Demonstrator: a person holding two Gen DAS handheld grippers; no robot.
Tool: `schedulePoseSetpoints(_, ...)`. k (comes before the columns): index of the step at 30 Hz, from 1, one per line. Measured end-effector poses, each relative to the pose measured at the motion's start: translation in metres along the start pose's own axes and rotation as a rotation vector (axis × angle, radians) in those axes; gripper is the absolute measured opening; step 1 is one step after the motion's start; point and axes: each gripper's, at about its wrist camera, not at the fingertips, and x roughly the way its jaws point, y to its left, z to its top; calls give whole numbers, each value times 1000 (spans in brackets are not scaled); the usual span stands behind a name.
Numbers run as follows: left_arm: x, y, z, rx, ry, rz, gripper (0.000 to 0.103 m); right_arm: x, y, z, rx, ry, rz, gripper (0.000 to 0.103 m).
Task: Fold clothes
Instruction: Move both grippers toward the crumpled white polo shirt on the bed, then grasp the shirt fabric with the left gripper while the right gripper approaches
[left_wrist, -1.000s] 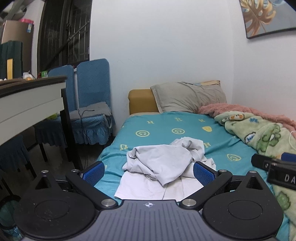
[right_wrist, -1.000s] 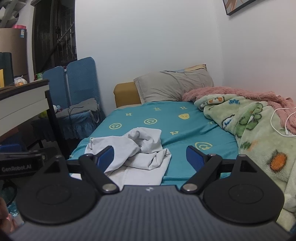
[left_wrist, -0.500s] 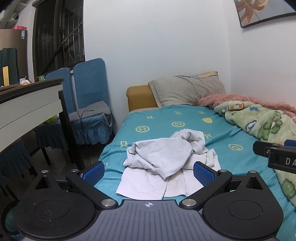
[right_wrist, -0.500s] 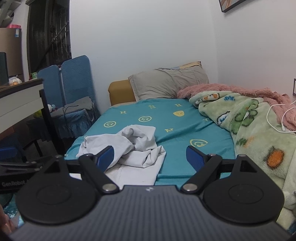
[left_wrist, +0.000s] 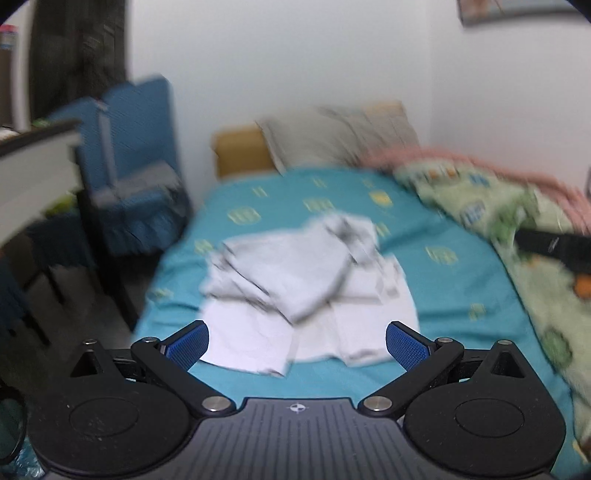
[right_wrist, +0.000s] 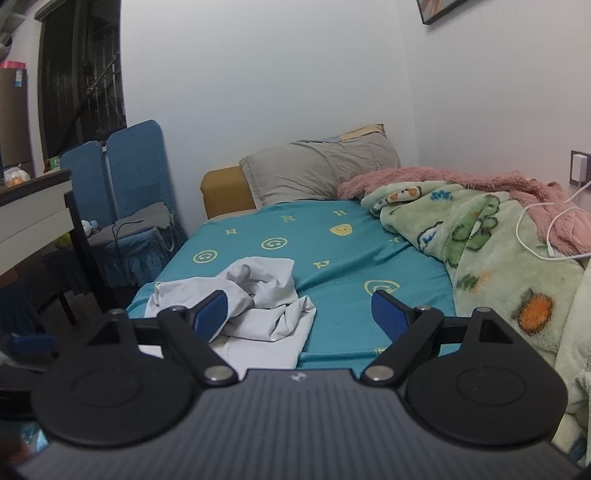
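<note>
A crumpled white garment (left_wrist: 306, 284) lies in a heap near the foot of the bed on the teal sheet (left_wrist: 450, 280). It also shows in the right wrist view (right_wrist: 258, 306), left of centre. My left gripper (left_wrist: 297, 345) is open and empty, hovering just short of the garment's near edge. My right gripper (right_wrist: 301, 315) is open and empty, above the bed's near edge with its left finger (right_wrist: 210, 314) in front of the garment. The left wrist view is blurred by motion.
A grey pillow (right_wrist: 317, 173) and a yellow headboard (right_wrist: 225, 190) are at the far end. A green and pink blanket (right_wrist: 491, 240) with a white cable (right_wrist: 535, 236) fills the right side. Blue chairs (right_wrist: 125, 192) and a desk (right_wrist: 33, 218) stand left.
Both grippers have moved forward and risen over the foot of the bed, so the garment sits closer and lower in view. Both stay open.
</note>
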Motion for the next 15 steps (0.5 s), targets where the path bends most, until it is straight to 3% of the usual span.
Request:
schedulePoseSetpoints(5, 68, -13, 16, 74, 108, -29, 103, 4, -13, 0, 40, 11, -24, 86)
schedulePoseSetpoints(8, 105, -19, 32, 119, 88, -6, 102, 14, -20, -2, 67, 30, -40, 86)
schedulePoseSetpoints(12, 155, -37, 47, 260, 15, 38, 101, 38, -28, -8, 98, 65, -67, 86)
schedulePoseSetpoints(15, 197, -44, 48, 363, 37, 29, 94, 61, -34, -13, 117, 91, -89, 86)
